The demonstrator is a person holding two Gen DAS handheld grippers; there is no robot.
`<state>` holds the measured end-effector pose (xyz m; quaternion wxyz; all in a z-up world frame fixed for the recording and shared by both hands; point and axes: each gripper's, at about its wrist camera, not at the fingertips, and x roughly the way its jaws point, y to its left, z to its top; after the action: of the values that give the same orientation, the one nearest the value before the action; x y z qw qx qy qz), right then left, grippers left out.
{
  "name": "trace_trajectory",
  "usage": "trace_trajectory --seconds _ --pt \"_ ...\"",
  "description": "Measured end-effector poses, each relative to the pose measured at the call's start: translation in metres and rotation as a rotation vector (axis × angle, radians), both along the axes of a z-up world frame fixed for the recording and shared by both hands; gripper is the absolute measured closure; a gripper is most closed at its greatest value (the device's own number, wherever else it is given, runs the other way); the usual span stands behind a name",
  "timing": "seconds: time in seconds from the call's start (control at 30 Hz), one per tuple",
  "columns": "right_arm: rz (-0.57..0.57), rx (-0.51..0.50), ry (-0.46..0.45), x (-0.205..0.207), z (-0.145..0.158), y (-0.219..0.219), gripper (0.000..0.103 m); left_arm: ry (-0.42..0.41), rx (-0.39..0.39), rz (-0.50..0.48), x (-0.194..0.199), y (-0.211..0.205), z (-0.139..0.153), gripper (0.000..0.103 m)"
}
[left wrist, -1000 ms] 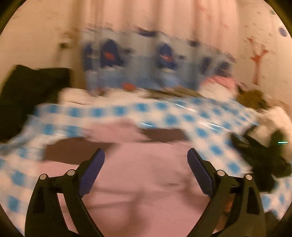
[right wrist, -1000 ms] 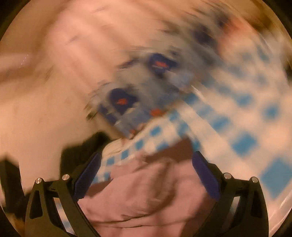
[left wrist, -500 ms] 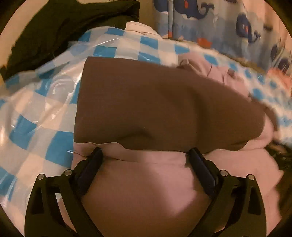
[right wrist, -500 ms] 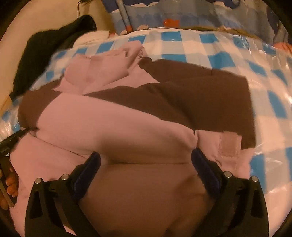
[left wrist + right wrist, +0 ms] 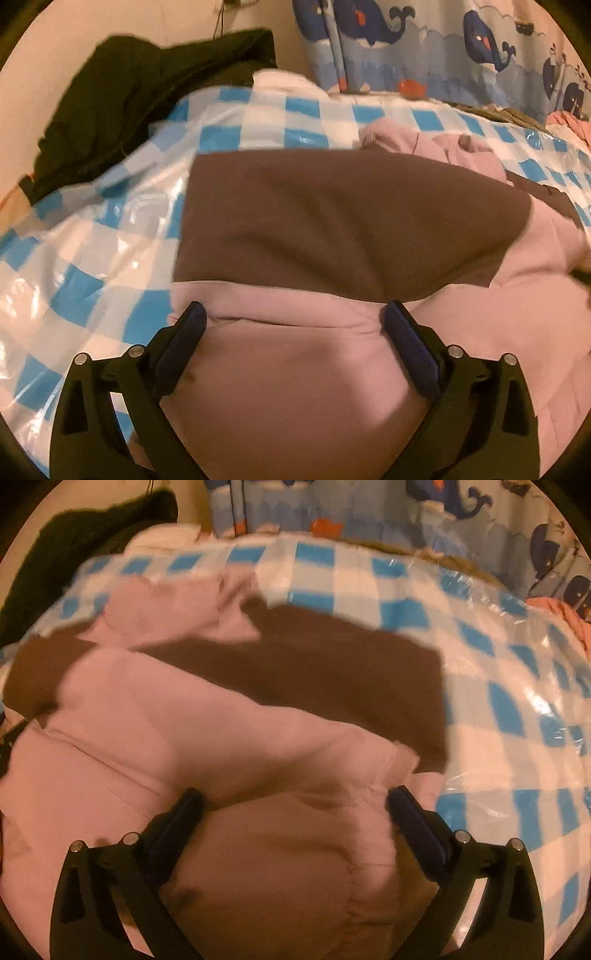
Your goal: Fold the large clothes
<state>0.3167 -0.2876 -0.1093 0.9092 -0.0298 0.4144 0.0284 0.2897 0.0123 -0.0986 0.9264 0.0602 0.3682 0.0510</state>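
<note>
Both grippers hang low over one pink-and-brown garment (image 5: pixel 332 229) spread on the blue-and-white checked plastic sheet (image 5: pixel 92 258), which covers what looks like a bed. The left gripper (image 5: pixel 293 325) has its jaws spread wide, empty, straddling a pink fold at the near hem; the right gripper (image 5: pixel 295 808) is likewise agape and holds nothing, poised over the pink sleeve end at about 5 o'clock of the garment. The main risk, as I judge it, is a shallow pinch: the fabric is thick and layered, so closing may catch only the top ply and the fold would drag apart. The glossy sheet may also slide or bunch under the cloth and skew the edges. The sleeve (image 5: pixel 207 723) lies loosely crossed over the brown panel and could flop out when the hem is lifted. Counted: one garment to fold, two grippers, one checked sheet, one dark piece of clothing (image 5: pixel 147 96) heaped at 10 o'clock, one whale-print curtain (image 5: pixel 424 44) at 12 to 1 o'clock, and some pinkish cloth (image 5: pixel 569 123) at 2 o'clock, too cropped to count.
</note>
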Motion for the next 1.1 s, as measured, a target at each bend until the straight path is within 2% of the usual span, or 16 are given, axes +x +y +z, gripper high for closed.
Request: trace_trajectory --seconds 0.07,0.1,0.13,0.17,0.2,0.27,0.33,0.43,0.5,0.57,0.6,0.7,0.87,0.97,1.03,1.1 --pt "0.028 -0.059 -0.055 -0.013 0.003 0.007 0.006 -0.018 0.019 0.004 -0.003 -0.003 -0.001 0.009" --pt "0.052 -0.092 0.004 -0.011 -0.013 0.007 0.006 -0.030 0.023 -0.001 -0.005 -0.006 0.000 0.009" --pt "0.063 -0.040 0.095 -0.003 -0.028 0.001 0.006 -0.039 0.028 -0.006 -0.009 -0.007 0.002 0.009" --pt "0.046 0.046 0.131 0.002 -0.029 -0.013 0.006 -0.061 0.056 -0.007 -0.012 -0.011 0.005 0.009" --pt "0.036 0.058 0.121 0.002 -0.022 -0.018 0.007 -0.096 0.100 -0.001 -0.018 -0.016 0.009 0.009" --pt "0.030 0.054 0.006 -0.008 0.009 -0.015 0.007 -0.189 0.181 -0.001 -0.036 -0.026 0.023 0.009" --pt "0.046 0.077 -0.067 -0.009 0.030 -0.008 0.007 -0.370 0.291 -0.027 -0.055 -0.044 0.041 0.009" --pt "0.030 0.093 -0.088 0.021 0.041 0.001 0.007 -0.449 0.332 -0.043 -0.054 -0.055 0.051 0.009" --pt "-0.005 0.069 -0.059 0.043 0.025 0.005 0.007 -0.432 0.299 -0.035 -0.041 -0.054 0.049 0.009" --pt "-0.031 0.027 0.054 0.062 -0.021 0.007 0.005 -0.399 0.295 -0.025 -0.031 -0.053 0.039 0.009" --pt "-0.037 0.091 0.057 0.065 -0.038 -0.001 0.005 -0.364 0.285 -0.028 -0.026 -0.052 0.031 0.009" --pt "-0.043 0.097 0.035 0.061 -0.038 -0.003 0.005 -0.316 0.250 -0.024 -0.017 -0.046 0.017 0.009" --pt "-0.041 0.098 0.036 0.062 -0.035 -0.005 0.005 -0.325 0.220 -0.021 -0.021 -0.039 0.008 0.009" --pt "-0.037 0.107 0.048 0.056 -0.020 -0.002 0.006 -0.320 0.209 -0.014 -0.019 -0.036 0.007 0.009" --pt "-0.021 0.142 -0.049 0.031 0.003 -0.005 0.006 -0.313 0.194 -0.014 -0.017 -0.034 0.005 0.009" --pt "0.016 0.099 -0.087 0.014 0.014 0.000 0.006 -0.314 0.191 -0.013 -0.017 -0.034 0.007 0.009"
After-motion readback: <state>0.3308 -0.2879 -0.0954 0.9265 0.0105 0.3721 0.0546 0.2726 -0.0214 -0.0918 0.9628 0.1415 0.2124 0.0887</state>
